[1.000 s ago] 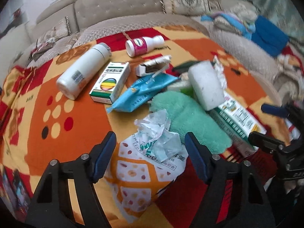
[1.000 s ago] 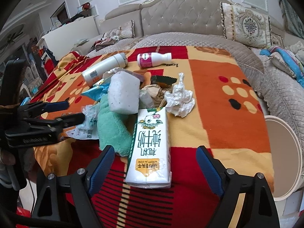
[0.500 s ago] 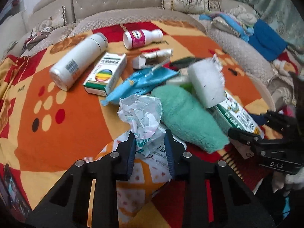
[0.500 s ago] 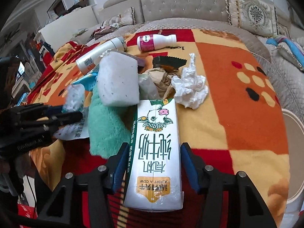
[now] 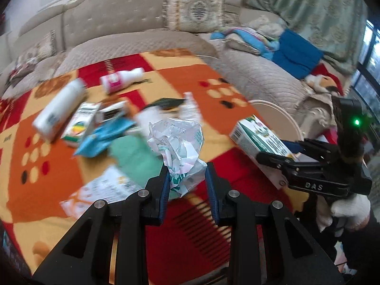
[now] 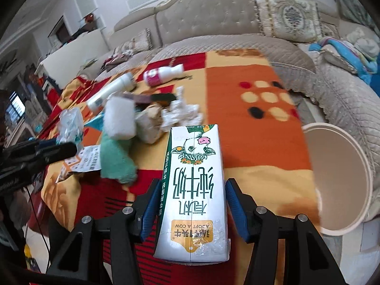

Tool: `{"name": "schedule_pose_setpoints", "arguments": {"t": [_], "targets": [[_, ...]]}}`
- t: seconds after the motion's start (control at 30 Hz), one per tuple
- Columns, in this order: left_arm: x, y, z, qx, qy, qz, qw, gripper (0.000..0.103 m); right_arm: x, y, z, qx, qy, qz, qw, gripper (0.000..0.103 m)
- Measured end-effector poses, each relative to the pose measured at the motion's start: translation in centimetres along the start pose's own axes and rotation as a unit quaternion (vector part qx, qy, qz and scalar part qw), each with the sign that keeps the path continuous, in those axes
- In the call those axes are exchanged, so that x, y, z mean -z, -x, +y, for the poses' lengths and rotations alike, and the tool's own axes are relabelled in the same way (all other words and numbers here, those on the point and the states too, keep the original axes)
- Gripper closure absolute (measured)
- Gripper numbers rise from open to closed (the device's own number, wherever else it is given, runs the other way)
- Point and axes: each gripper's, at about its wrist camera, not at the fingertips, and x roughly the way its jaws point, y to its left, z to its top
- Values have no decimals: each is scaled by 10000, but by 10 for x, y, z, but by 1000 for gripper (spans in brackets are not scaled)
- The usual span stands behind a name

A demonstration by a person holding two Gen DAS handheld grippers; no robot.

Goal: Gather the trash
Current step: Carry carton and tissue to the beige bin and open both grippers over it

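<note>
2 bottles, 1 sponge (image 6: 120,118) and 1 green cloth (image 6: 115,160) lie on the worktop beside the round bin (image 6: 337,178). The left gripper (image 5: 186,185) has its jaws pinching 1 crumpled wrapper (image 5: 177,146), lifted above the cloth. The right gripper (image 6: 190,207) has its jaws clamping 1 milk carton (image 6: 193,190), left of the bin.

Left gripper (image 5: 187,185): my jaws clamped, something pinched between them.
Right gripper (image 6: 191,210): jaws clamped, load held off the surface.
</note>
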Motion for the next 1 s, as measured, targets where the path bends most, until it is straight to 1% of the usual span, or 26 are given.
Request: {"name": "schedule_pose_setpoints", "arguments": {"t": [0.17,0.3,0.47,0.6,0.73,0.87,1.0], "targets": [[-9,-23,-36,272,-138,98,9995,77,1,17,-31,257,-178,-135,9994,50],[-18,-43,-71,492,-281,165,9983,77,7,28,-64,503,-395,-209,9977,50],[-31,-68,-109,757,-445,245,9958,77,12,39,-112,808,-783,-248,9933,50],[-41,-87,-130,976,-473,331,9935,77,16,42,-142,1016,-990,-221,9896,50],[-49,-107,-148,1075,-524,421,9919,77,20,36,-171,1168,-1210,-115,9857,50],[-55,-131,-163,1158,-483,555,9905,77,26,23,-201,1301,-1429,87,9811,50],[-59,-150,-176,1169,-478,614,9901,77,30,7,-226,1336,-1655,299,9767,50]]}}
